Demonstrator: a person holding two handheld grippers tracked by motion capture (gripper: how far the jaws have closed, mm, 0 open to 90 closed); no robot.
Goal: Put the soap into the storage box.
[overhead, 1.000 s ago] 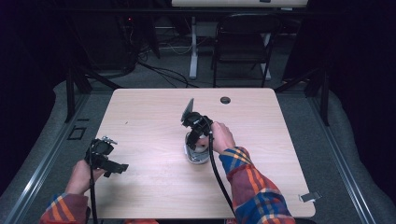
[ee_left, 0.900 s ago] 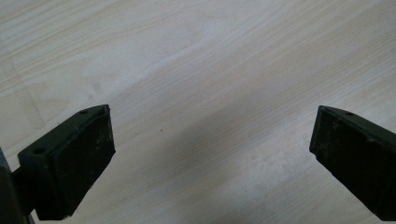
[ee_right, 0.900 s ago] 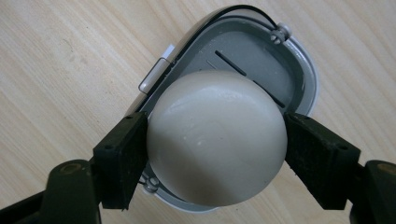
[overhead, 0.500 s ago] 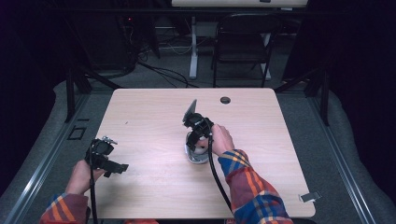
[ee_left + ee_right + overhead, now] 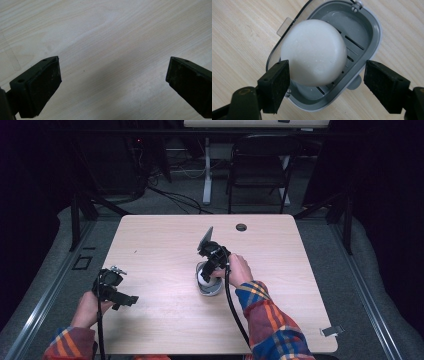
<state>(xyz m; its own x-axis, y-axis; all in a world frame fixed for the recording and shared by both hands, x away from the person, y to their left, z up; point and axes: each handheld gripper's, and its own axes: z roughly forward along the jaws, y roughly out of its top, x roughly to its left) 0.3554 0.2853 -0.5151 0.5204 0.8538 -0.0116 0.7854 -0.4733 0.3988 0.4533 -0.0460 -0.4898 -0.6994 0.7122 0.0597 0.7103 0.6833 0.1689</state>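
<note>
A white rounded soap bar (image 5: 313, 52) lies in a grey slotted soap dish (image 5: 364, 32), whose clear lid (image 5: 287, 32) hangs open at one side. My right gripper (image 5: 329, 85) points down over the dish, and its jaws have just been opening. The soap sits between them, one pad close beside it and the other well apart. From above, the right gripper (image 5: 207, 270) stands over the dish (image 5: 210, 290) at the table's middle. Near the front left edge, my left gripper (image 5: 125, 300) is open wide (image 5: 112, 82) over bare wood.
A black round grommet (image 5: 241, 227) sits in the wooden table (image 5: 150, 245) near its far edge. A dark chair (image 5: 260, 165) stands beyond the table. A small light tag (image 5: 332, 331) lies by the front right corner.
</note>
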